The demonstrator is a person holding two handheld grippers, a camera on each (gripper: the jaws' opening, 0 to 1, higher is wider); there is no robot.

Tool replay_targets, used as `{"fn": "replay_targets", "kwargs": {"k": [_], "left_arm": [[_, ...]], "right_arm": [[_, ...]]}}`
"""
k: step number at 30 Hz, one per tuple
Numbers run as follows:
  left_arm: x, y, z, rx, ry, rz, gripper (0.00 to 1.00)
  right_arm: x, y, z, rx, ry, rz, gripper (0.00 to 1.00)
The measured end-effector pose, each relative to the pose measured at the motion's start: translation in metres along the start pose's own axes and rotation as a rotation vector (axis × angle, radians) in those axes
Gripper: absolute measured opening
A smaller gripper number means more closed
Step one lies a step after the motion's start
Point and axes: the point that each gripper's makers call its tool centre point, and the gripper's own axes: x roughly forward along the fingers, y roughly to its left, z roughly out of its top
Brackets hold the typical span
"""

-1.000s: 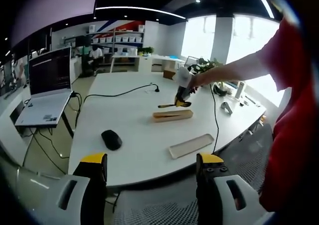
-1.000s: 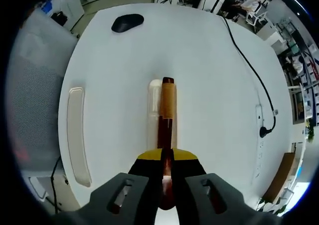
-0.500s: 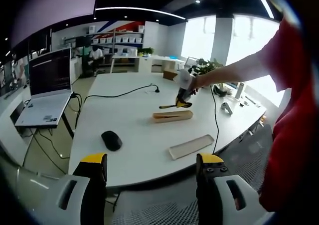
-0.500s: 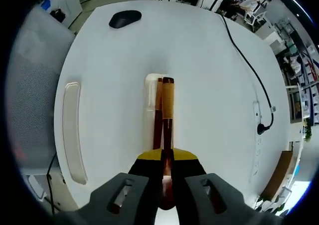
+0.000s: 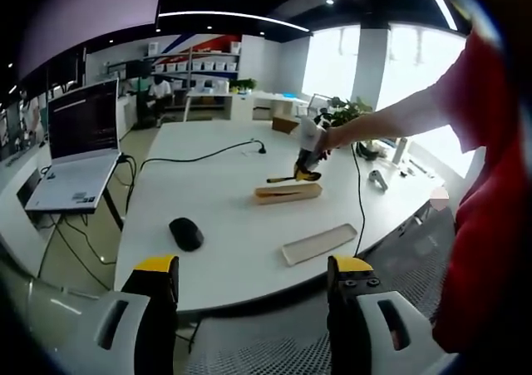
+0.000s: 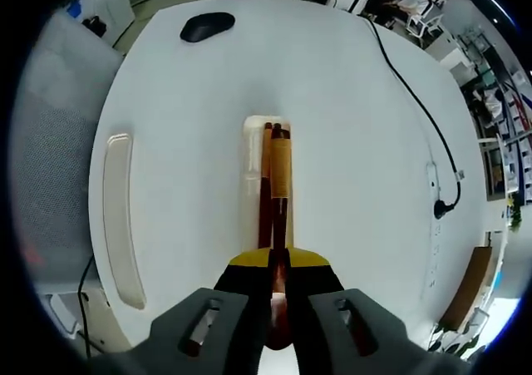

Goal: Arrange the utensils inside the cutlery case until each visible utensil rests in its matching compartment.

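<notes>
Here right gripper (image 6: 273,263) clamped on slim dark-brown wooden utensil (image 6: 279,171), above open beige cutlery case (image 6: 253,155). Left gripper (image 5: 249,273) open, empty. Utensil likely light, stiff; hold near handle end.

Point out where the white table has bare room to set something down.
Bare top lies between the black computer mouse and the open beige cutlery case, and between that case and the black cable. Crowded: the case itself, under the right gripper holding a brown utensil.

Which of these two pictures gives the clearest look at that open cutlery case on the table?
The right gripper view: it looks straight down into the cutlery case, showing a dark utensil inside. The left gripper view shows the case small and side-on, contents hidden.
</notes>
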Motion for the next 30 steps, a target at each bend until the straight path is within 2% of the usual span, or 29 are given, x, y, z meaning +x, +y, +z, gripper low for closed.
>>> {"fn": "replay_targets", "kwargs": {"k": [15, 17, 24, 30], "left_arm": [[0.000, -0.001, -0.001, -0.002, 0.002, 0.000, 0.75], [-0.001, -0.002, 0.002, 0.030, -0.023, -0.003, 0.72], [0.000, -0.004, 0.006, 0.027, -0.033, -0.018, 0.73], [0.004, -0.005, 0.006, 0.031, -0.017, -0.028, 0.73]], "right_arm": [[0.006, 0.001, -0.003, 0.008, 0.009, 0.013, 0.01], [0.007, 0.003, -0.003, 0.009, 0.009, 0.012, 0.01], [0.010, 0.003, -0.004, 0.016, 0.010, 0.014, 0.01], [0.017, 0.002, -0.007, 0.022, 0.009, 0.029, 0.01]]}}
